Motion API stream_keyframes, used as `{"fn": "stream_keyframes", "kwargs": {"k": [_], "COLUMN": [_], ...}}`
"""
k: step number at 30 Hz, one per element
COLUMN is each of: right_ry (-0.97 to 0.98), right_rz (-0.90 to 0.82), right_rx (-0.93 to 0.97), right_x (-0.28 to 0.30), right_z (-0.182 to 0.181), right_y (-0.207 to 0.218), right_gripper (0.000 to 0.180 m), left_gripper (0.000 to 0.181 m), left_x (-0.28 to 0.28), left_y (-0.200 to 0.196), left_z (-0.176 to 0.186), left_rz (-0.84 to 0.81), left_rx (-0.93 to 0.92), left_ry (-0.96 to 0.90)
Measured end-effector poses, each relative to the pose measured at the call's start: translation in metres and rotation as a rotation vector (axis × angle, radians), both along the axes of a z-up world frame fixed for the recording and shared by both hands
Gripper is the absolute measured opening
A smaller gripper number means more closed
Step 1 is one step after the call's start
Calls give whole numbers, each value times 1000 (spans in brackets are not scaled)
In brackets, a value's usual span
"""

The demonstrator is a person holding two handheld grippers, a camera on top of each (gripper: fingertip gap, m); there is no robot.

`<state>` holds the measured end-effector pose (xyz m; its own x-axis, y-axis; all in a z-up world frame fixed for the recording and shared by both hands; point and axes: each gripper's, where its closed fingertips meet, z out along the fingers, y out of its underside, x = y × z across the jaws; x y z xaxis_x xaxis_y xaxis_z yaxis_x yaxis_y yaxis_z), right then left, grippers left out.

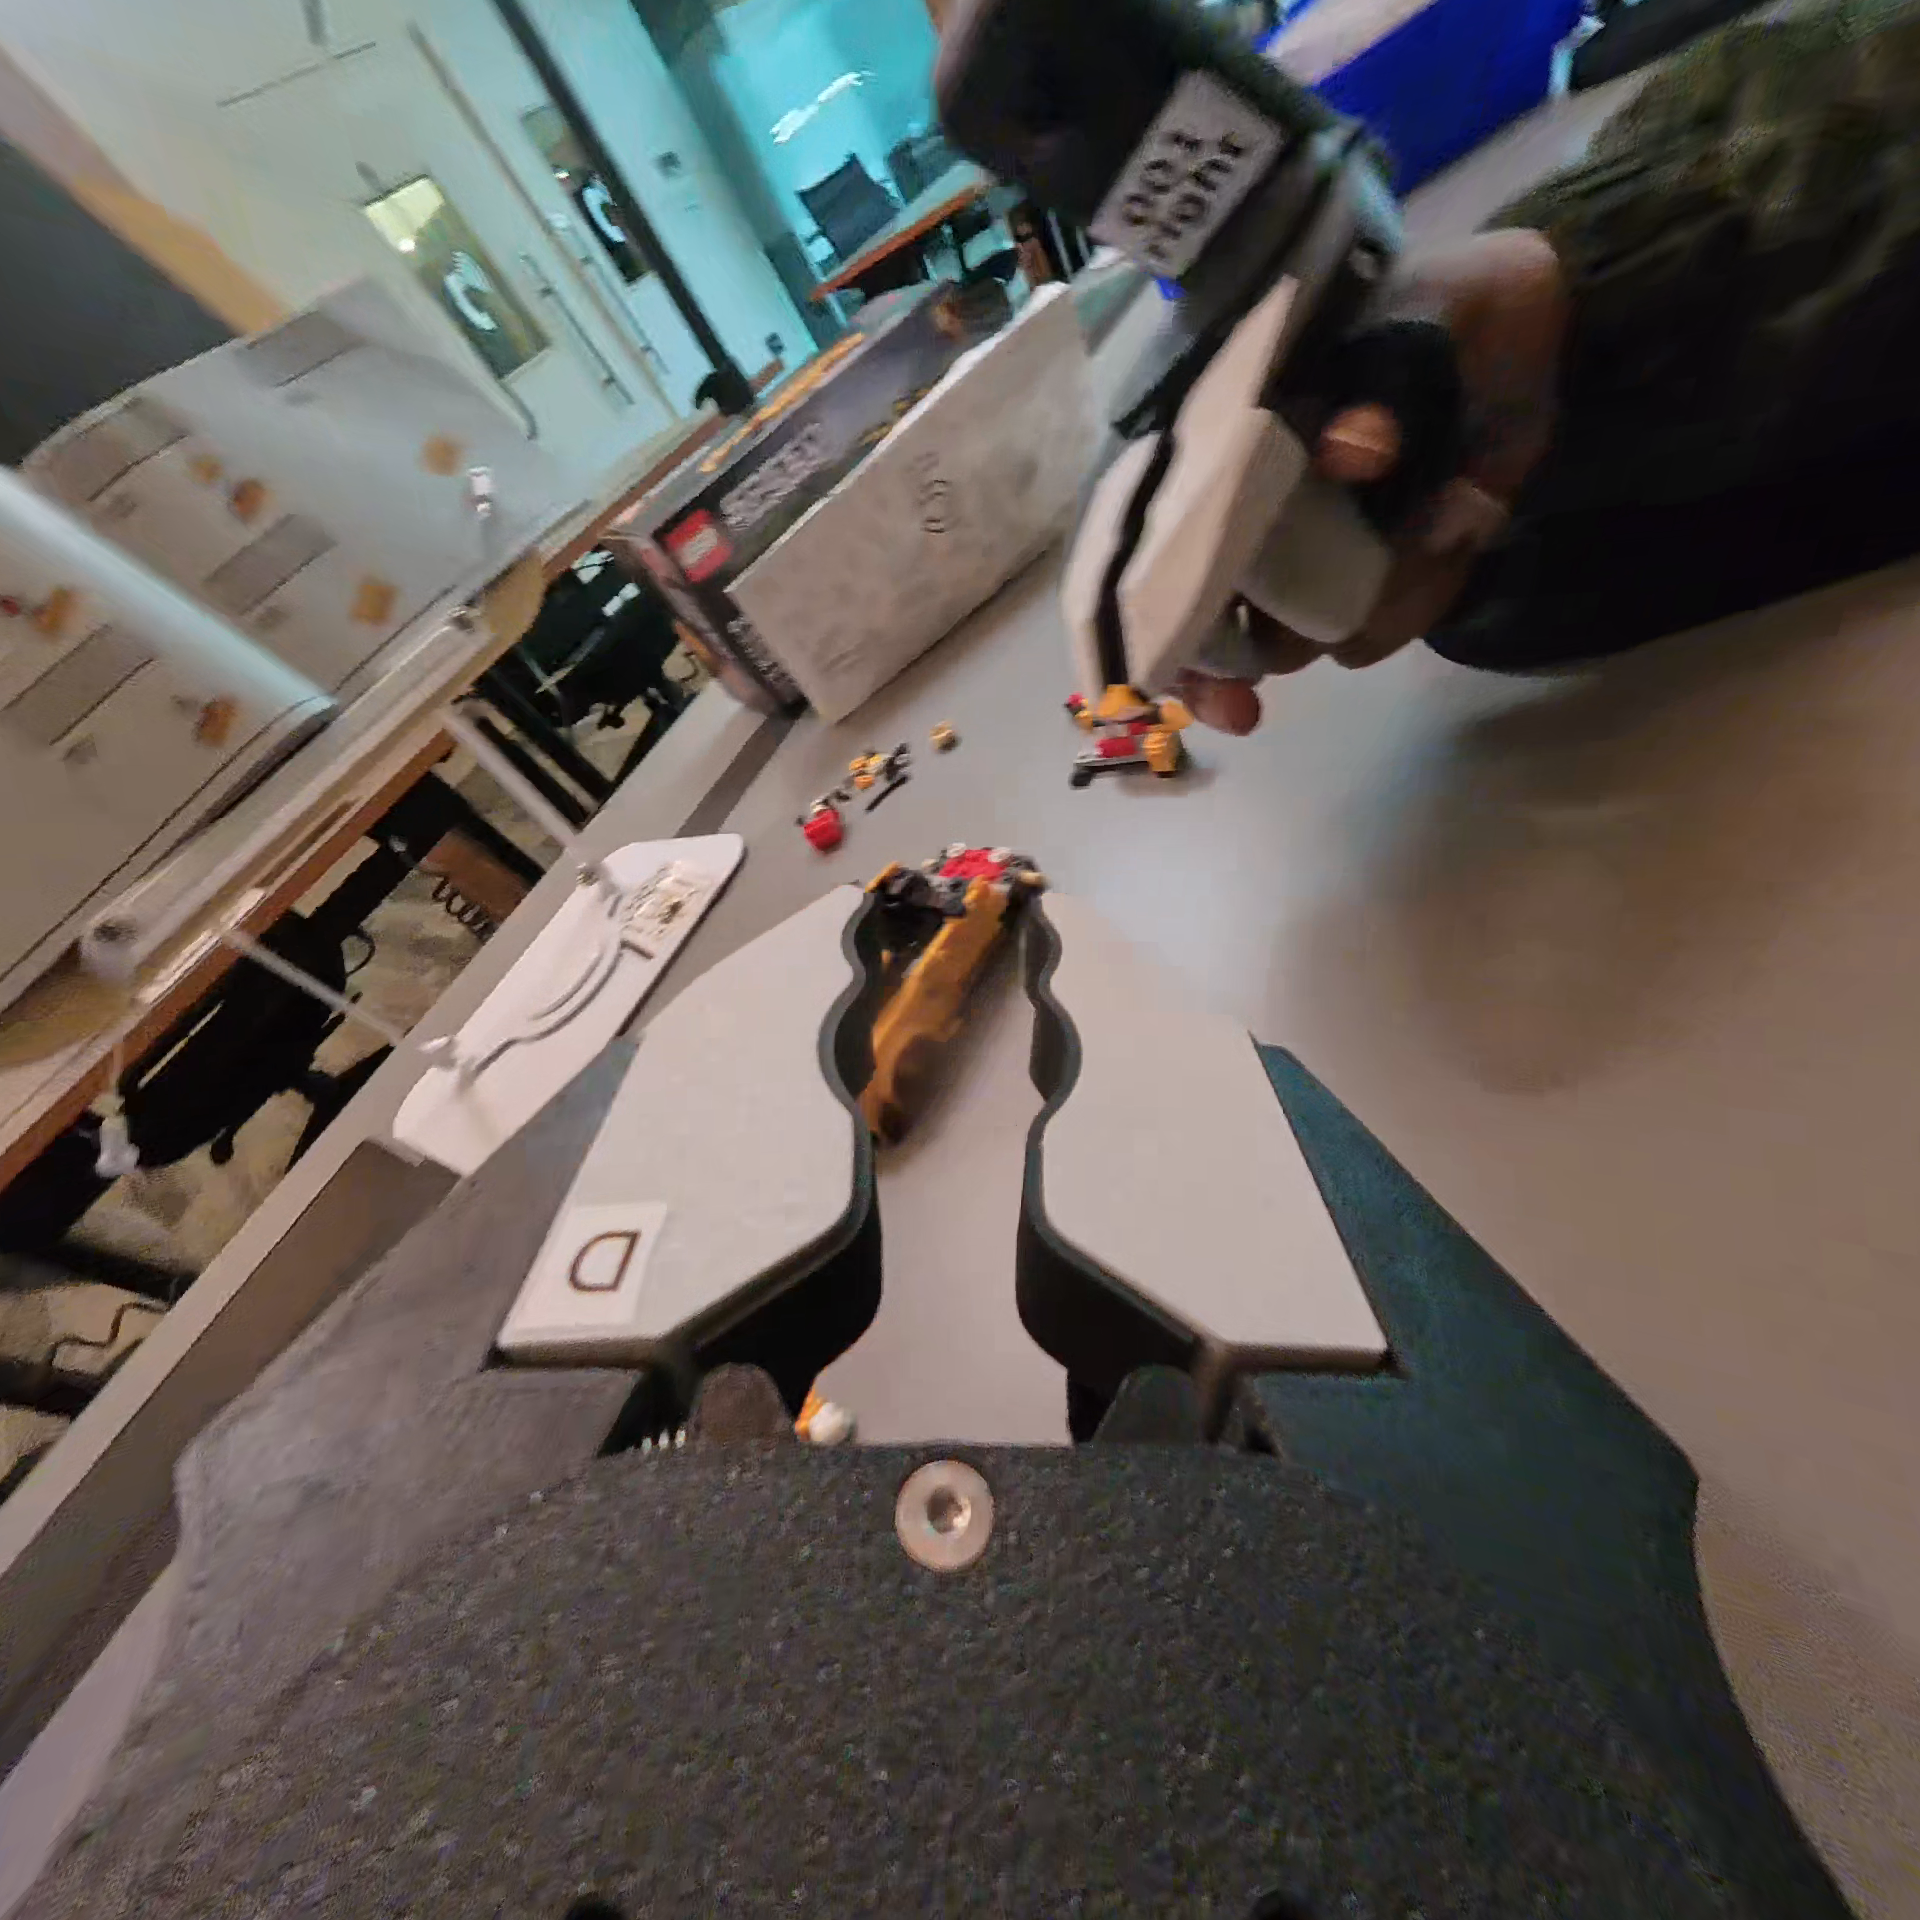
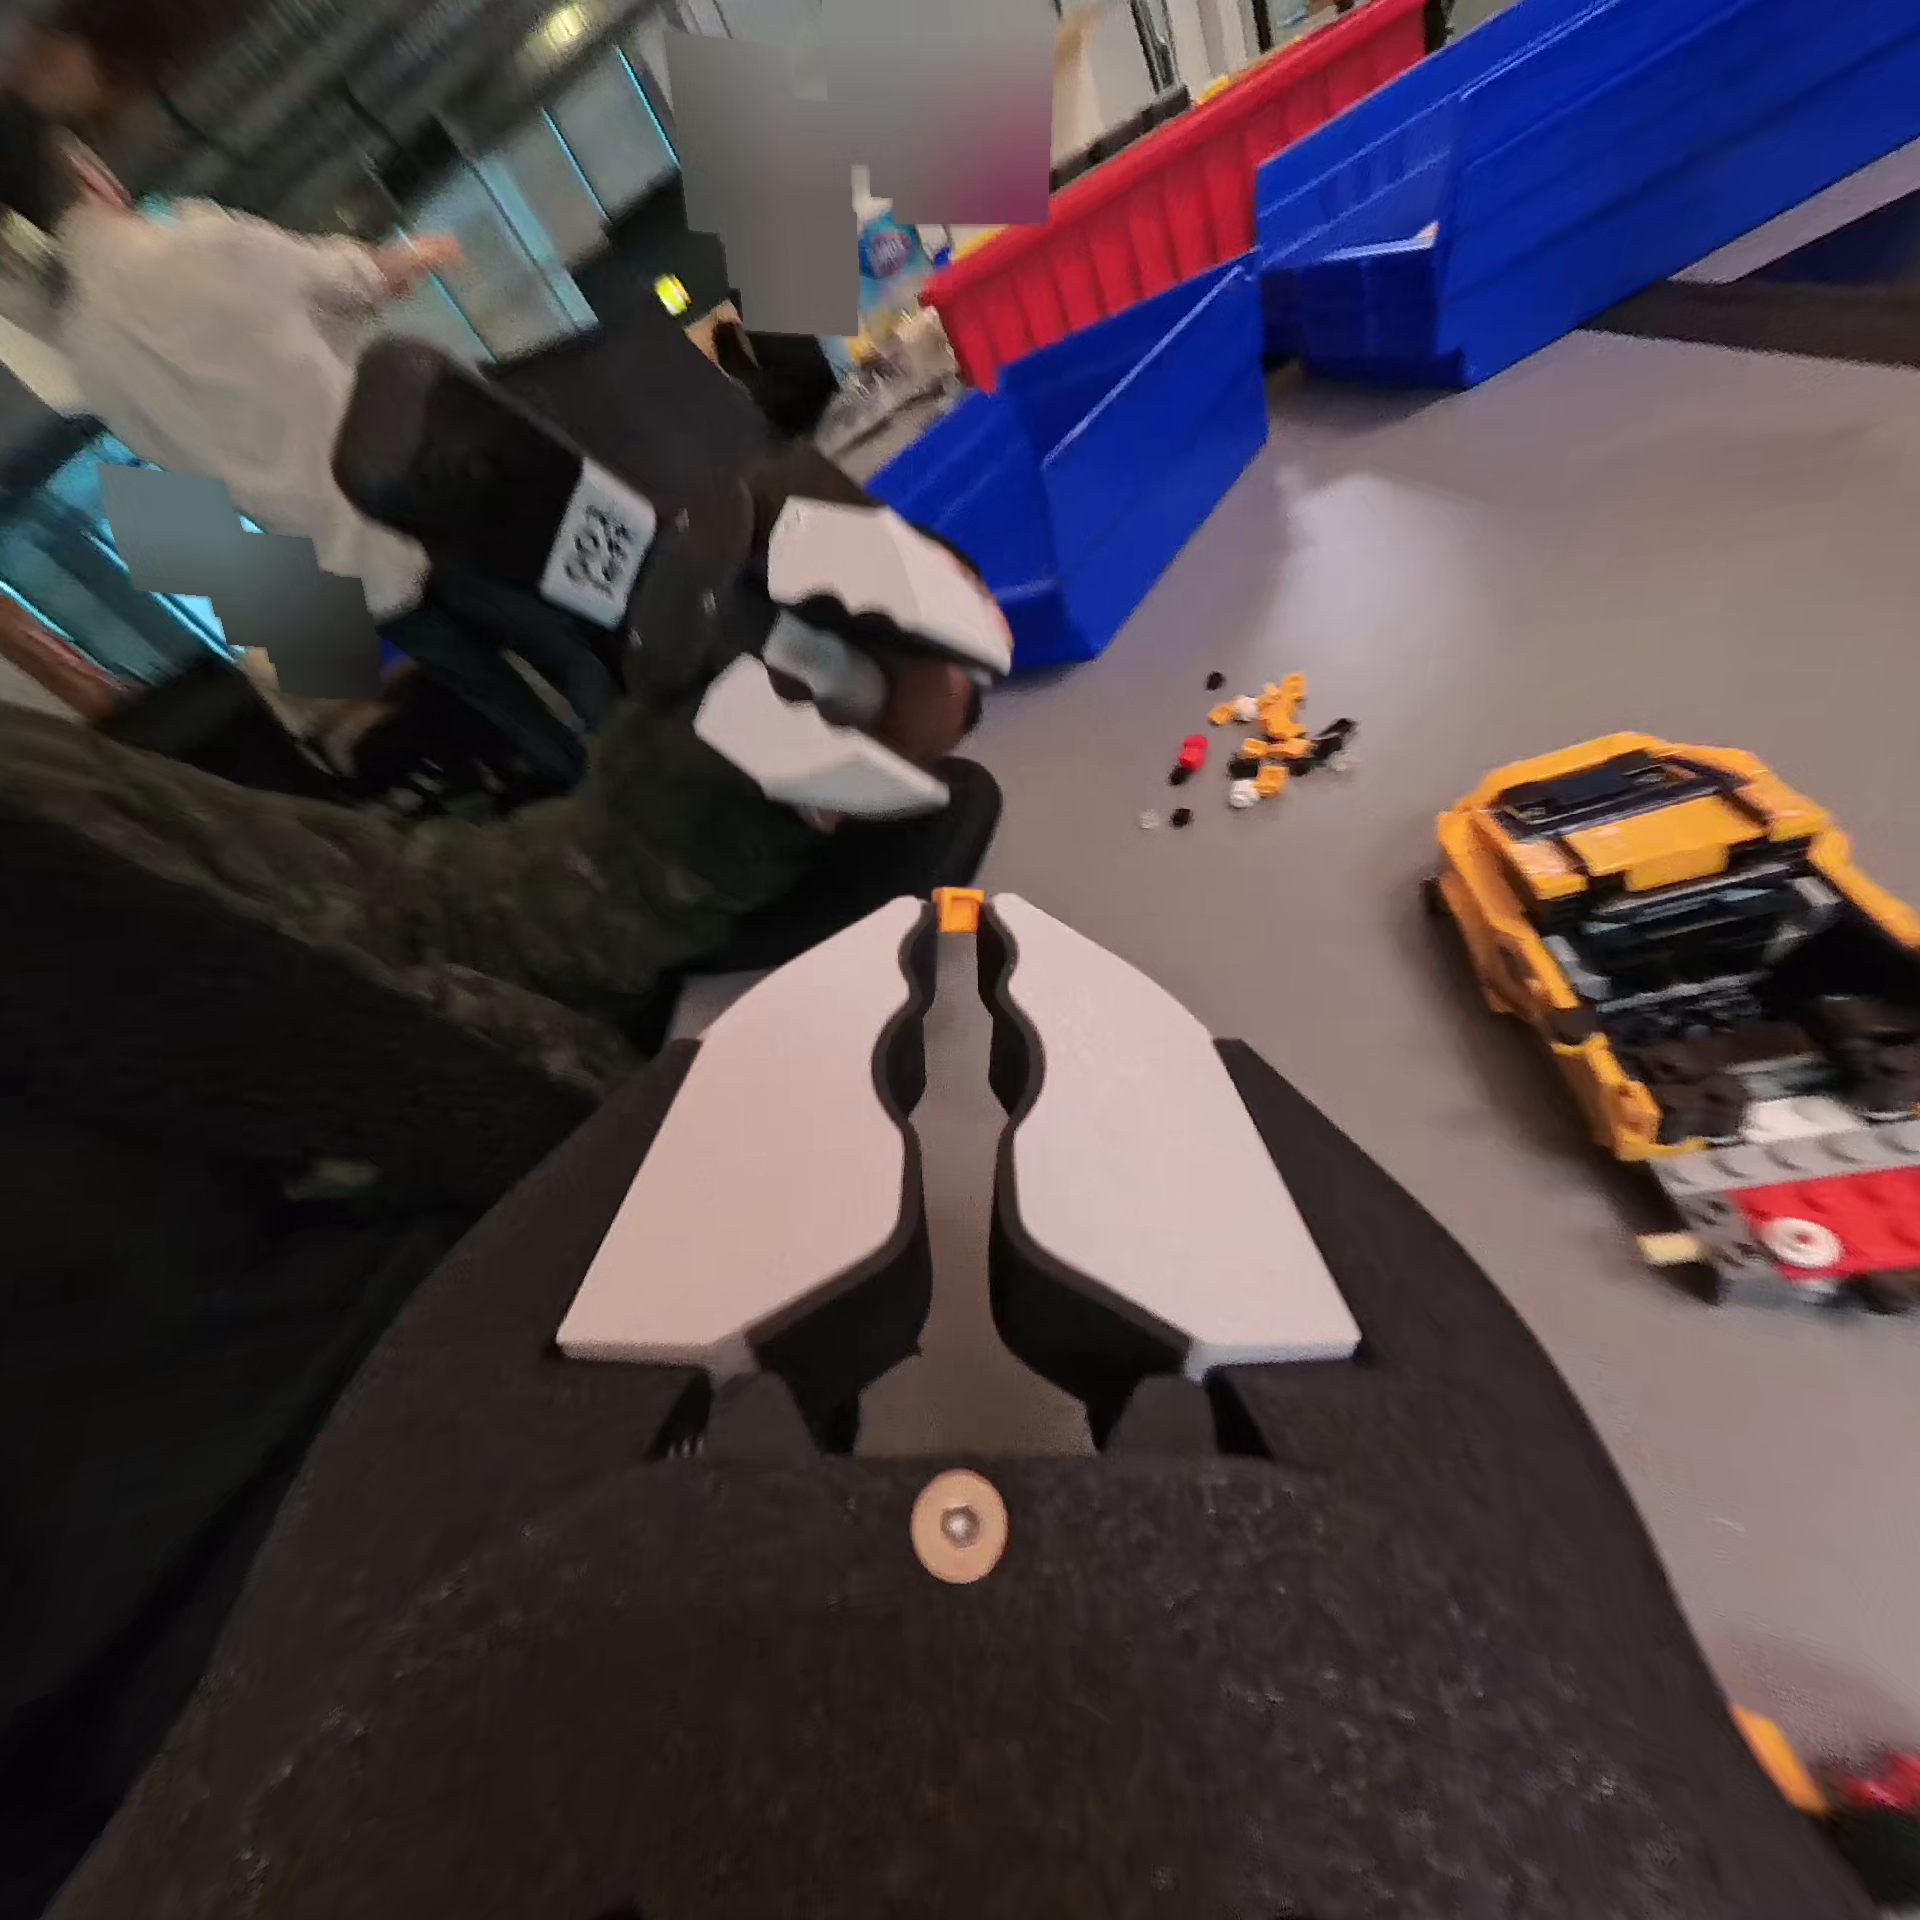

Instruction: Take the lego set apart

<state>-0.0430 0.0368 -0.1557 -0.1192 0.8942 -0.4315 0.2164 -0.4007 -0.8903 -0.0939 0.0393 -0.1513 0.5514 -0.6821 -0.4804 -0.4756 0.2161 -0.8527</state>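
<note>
Left gripper (image 1: 940,914): jaws clamped on yellow car piece (image 1: 930,997). Right gripper (image 2: 956,914): jaws pinching small orange brick (image 2: 955,909). Yellow car (image 2: 1704,997) sits on counter (image 2: 1507,540).

Grey table (image 2: 1558,540), blue bins (image 2: 1143,447) behind, glass-walled office (image 1: 644,208)

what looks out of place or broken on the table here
The yellow car sits with its roof off and its black insides bare, its red and grey base showing at one end. Small pieces lie strewn on the table beside it. That fits a set half taken apart, not damage.
</note>
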Motion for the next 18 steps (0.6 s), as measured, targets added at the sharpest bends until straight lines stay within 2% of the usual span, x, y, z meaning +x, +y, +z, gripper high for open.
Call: {"fn": "stream_keyframes", "kwargs": {"k": [7,13,18], "right_ry": [63,68,73], "right_rz": [68,117,128], "right_rx": [-194,-240,-255], "right_x": [-9,-12,-12], "right_z": [5,5,6], "right_y": [-11,-20,-21], "right_gripper": [7,7,6], "left_gripper": [18,9,8], "left_x": [42,49,49], "left_y": [-15,-15,-17], "left_z": [-4,-3,-3], "left_rz": [-94,-76,-77], "left_rx": [54,111,101], "left_ry": [40,65,67]}}
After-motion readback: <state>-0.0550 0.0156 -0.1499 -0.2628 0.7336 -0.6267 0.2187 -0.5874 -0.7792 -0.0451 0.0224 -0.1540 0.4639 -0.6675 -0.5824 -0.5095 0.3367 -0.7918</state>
